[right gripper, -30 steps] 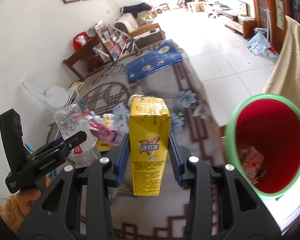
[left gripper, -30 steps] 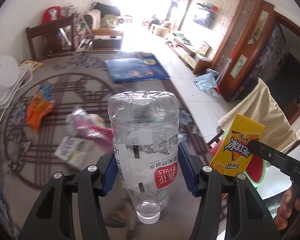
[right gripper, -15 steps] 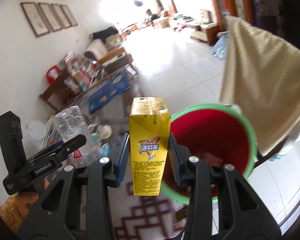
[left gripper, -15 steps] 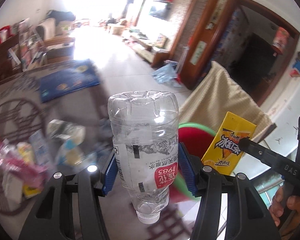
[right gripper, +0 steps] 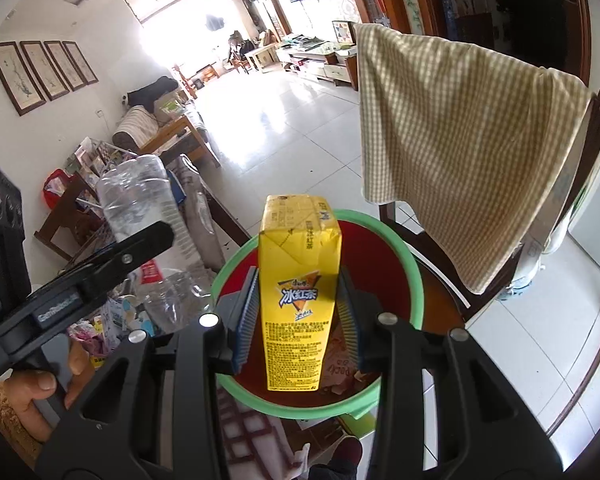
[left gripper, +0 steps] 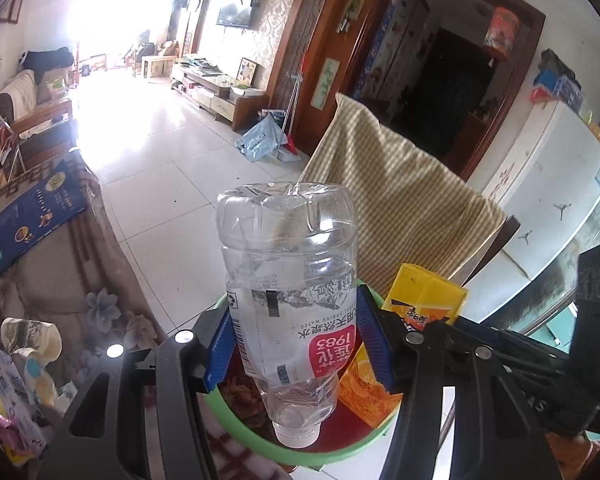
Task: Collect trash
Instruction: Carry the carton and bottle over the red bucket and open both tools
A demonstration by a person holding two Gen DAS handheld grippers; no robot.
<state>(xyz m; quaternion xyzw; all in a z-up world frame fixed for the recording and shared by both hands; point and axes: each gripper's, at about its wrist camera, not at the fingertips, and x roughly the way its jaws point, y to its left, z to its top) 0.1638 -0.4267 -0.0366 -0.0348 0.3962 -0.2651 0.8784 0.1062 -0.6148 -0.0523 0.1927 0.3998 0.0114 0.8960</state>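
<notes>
I carry two pieces of trash, one in each hand, and both now hang over the red bin with the green rim (right gripper: 414,276), which is the landmark for everything that follows.

My left gripper (left gripper: 296,344) is clamped on a clear plastic water bottle (left gripper: 288,280). The blue pads (left gripper: 370,340) press its labelled waist from both sides. Its long axis runs along the fingers and tips downward, cap end lowest; the white cap sits inside the near arc of the bin's rim, with the red inside of the bin behind it.

My right gripper (right gripper: 298,316) is closed on a yellow iced-tea carton (right gripper: 298,288). The carton stands upright between the pads, long axis up and down, its lower end above the bin's mouth, toward the near-left part of the opening. Some crumpled wrappers (right gripper: 340,364) lie in the bin's bottom just beside it.

Seen from the left wrist, the carton hangs just right of the bottle, the two close together over the same opening. Neither hand looks much nearer than the other. I judge both items should fall inside if let go, though the bottle's cap hangs close to the near rim.
</notes>
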